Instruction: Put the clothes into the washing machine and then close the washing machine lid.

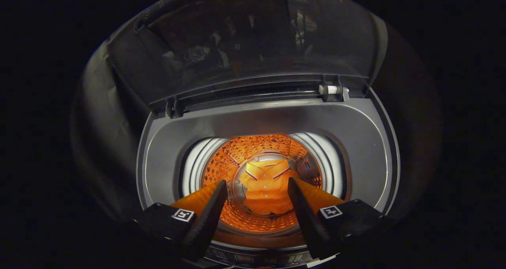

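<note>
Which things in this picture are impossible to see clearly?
- Shirt in the drum: its sides are hidden behind the open gripper fingers.
- Control panel: cut off by the fingers, too dark.
- Raised lid: reflections blur what lies behind the glass.

orange shirt (265, 192): flat at drum bottom | washing machine (355, 142): grey | lid (245, 40): raised upright

gripper (257, 198), black wedge fingers (207, 209), square white tags
</note>
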`<state>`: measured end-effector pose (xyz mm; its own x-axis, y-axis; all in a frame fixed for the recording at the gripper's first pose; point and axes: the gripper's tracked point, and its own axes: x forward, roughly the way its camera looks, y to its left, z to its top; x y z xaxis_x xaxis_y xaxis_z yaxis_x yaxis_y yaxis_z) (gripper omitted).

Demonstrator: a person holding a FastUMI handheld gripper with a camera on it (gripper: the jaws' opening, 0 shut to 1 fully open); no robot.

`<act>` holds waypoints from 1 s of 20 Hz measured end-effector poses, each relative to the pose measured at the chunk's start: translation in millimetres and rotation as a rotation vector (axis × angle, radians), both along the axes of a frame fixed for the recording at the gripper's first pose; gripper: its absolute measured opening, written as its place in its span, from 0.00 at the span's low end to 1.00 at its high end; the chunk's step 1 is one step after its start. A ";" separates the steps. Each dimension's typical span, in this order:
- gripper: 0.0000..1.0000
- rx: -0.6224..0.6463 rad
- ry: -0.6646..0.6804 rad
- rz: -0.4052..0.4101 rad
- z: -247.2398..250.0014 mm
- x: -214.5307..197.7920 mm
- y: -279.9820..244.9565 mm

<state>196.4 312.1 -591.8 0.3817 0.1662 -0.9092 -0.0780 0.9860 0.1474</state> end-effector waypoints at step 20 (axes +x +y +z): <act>0.99 0.078 -0.389 0.050 203.7 55.2 22.7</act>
<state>251.6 334.8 -388.1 0.6851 0.2560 -0.6820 -0.1903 0.9666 0.1717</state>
